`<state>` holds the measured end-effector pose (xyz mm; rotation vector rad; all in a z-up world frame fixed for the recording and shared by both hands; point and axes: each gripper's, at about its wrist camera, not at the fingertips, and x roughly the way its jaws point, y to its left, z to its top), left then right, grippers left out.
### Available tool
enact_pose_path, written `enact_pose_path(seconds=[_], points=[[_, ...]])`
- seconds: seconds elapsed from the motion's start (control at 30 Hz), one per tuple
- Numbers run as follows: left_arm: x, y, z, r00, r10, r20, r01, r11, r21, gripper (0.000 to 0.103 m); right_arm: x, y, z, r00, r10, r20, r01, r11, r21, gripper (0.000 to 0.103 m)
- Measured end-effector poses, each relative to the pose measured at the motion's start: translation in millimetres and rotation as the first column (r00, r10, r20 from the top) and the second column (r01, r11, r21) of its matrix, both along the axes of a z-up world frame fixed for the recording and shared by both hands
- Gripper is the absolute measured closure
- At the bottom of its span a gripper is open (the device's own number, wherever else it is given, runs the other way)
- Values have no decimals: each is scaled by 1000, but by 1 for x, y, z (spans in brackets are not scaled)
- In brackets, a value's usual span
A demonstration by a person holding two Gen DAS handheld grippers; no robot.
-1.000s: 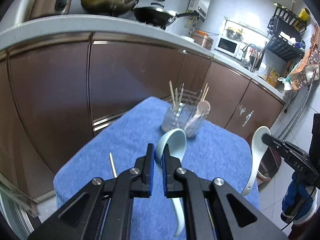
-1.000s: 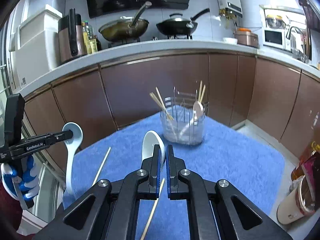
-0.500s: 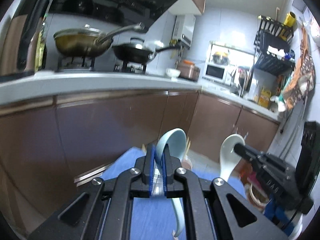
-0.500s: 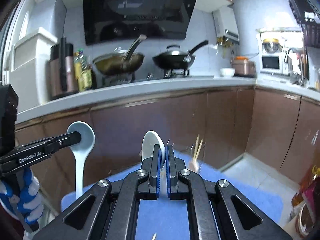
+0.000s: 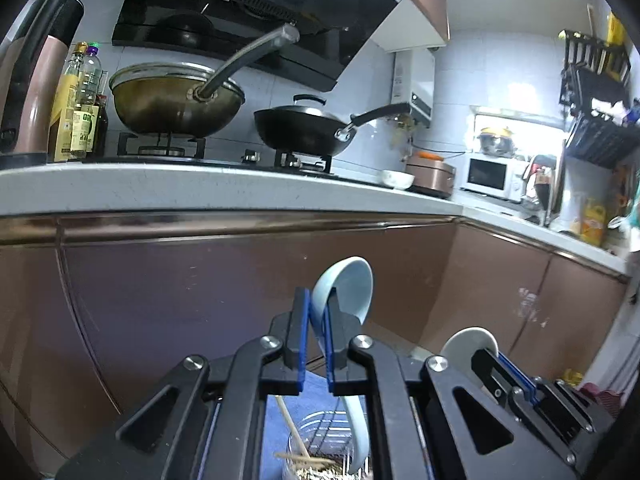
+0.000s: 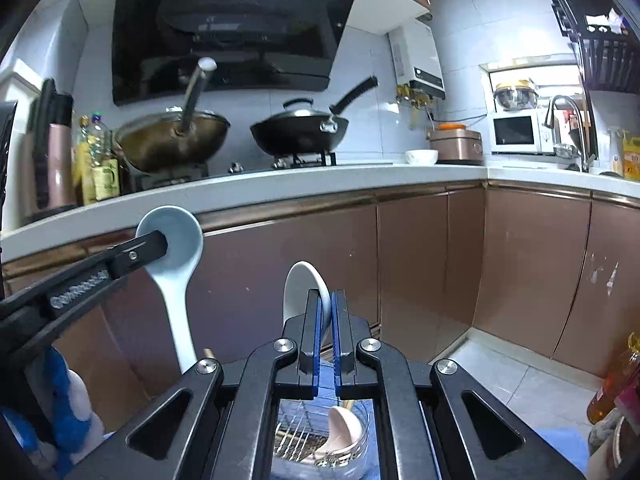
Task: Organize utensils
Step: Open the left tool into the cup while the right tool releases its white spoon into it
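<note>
Left gripper (image 5: 315, 322) clamped blue spoon (image 5: 348, 288); right gripper (image 6: 327, 320) clamped white spoon (image 6: 302, 288). Both over holder (image 6: 320, 440), lower centre. Judged: lower handles in.

Right gripper (image 6: 327, 312) fills the lower centre, jaws nearly closed on the rim of a white spoon (image 6: 301, 290) whose bowl stands upright above the fingertips. Directly below, between the gripper's arms, a clear holder (image 6: 320, 440) with wire dividers; a pink spoon (image 6: 340, 426) and stick-like utensils inside.

Left gripper (image 6: 160, 246) enters from the left edge, clamped on the bowl of a pale blue spoon (image 6: 176, 272); its handle hangs down, tip just beside the right gripper's frame.

Behind: brown cabinets (image 6: 420, 264), white counter (image 6: 280, 184), wok (image 6: 172, 142) and black pan (image 6: 300, 130) on the hob, microwave (image 6: 516, 134) at right.
</note>
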<state>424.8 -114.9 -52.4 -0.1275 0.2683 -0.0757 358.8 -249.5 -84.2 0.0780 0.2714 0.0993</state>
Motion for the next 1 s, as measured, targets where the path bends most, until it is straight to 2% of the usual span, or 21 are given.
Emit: enact_pose_path(seconds=[0.27, 0.4, 0.5, 0.57, 0.83, 0.9, 0.97, 1.0], points=[[26, -13, -60, 999, 47, -19, -47, 999, 2, 96, 22, -2, -47, 999, -21, -48, 20, 999, -24, 98], [24, -11, -81, 998, 42, -41, -42, 999, -7, 94, 20, 0, -64, 997, -15, -71, 12, 999, -42, 95], [20, -11, -88, 999, 22, -42, -22, 1000, -11, 82, 12, 2, -64, 998, -10, -68, 7, 999, -50, 94], [15, -11, -87, 1000, 14, -26, -15, 1000, -23, 78, 6, 1, -60, 998, -15, -61, 12, 999, -48, 87], [-17, 12, -48, 999, 5, 38, -3, 999, -50, 73, -26, -8, -31, 999, -44, -19, 43, 998, -36, 82], [-30, 20, -31, 999, -4, 48, 7, 999, -48, 70, -39, -10, -19, 999, -52, -4, 52, 998, -25, 79], [-45, 29, -17, 999, -11, 44, 12, 999, -34, 60, -53, -12, -6, 999, -53, 12, 53, 998, -16, 76], [-54, 33, -8, 999, -18, 40, 19, 999, -26, 59, -61, -12, 0, 998, -53, 19, 53, 998, -14, 76]])
